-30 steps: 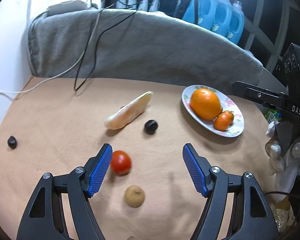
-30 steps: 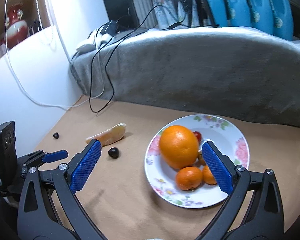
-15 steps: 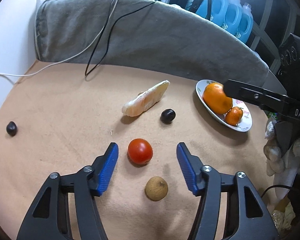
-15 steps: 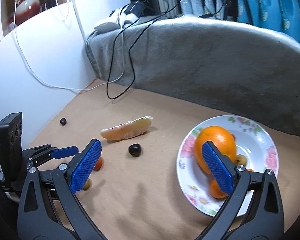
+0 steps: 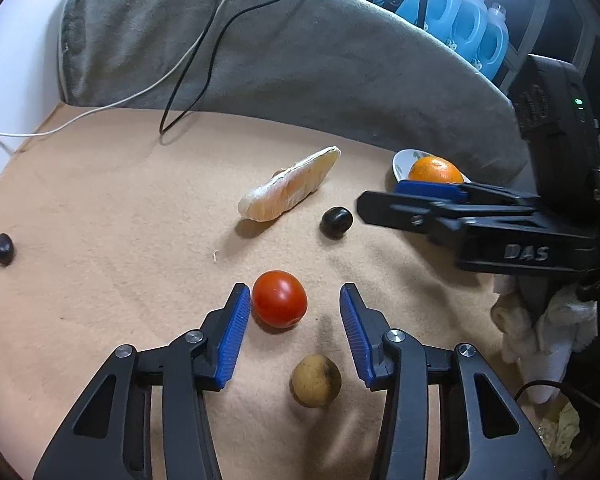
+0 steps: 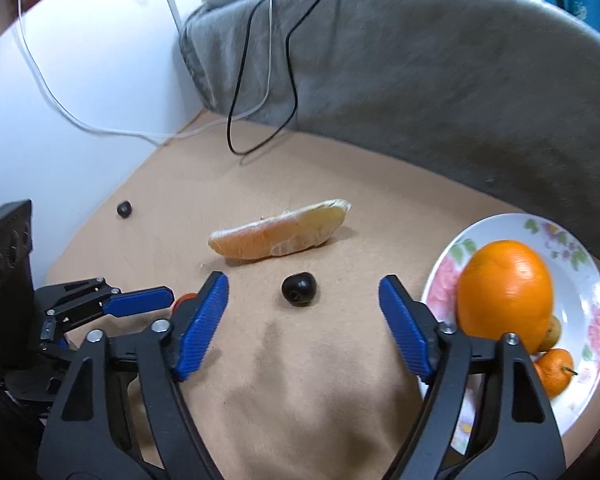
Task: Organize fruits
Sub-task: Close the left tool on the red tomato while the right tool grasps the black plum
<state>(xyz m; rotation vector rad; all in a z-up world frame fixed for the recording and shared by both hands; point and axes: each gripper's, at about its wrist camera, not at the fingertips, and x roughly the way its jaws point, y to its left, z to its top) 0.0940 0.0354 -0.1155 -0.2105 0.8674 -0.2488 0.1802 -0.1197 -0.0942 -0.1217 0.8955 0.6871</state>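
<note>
A red tomato (image 5: pixel 279 299) lies on the tan cloth between the fingers of my left gripper (image 5: pixel 294 294). Its jaws are closing: the left pad sits right against the tomato and the right pad stands well apart. A brown round fruit (image 5: pixel 316 380) rests nearer, below the jaws. My right gripper (image 6: pixel 303 285) hovers over a dark round fruit (image 6: pixel 298 288) that lies between its fingertips. Those jaws are closing too, with both pads clear of the fruit. A flowered plate (image 6: pixel 596 320) at the right holds a big orange (image 6: pixel 504 292) and a small tangerine (image 6: pixel 554 370).
A peeled citrus segment (image 5: pixel 290 192) lies beyond both grippers. Another small dark fruit (image 5: pixel 3 247) sits far left near the white wall. A grey blanket (image 5: pixel 300 52) with cables (image 5: pixel 188 92) over it borders the back. A white-gloved hand (image 5: pixel 540 320) holds the right gripper.
The left jaws have narrowed and now have the tomato between them. The right gripper has swung left from over the plate to the dark fruit, and its jaws have narrowed.
</note>
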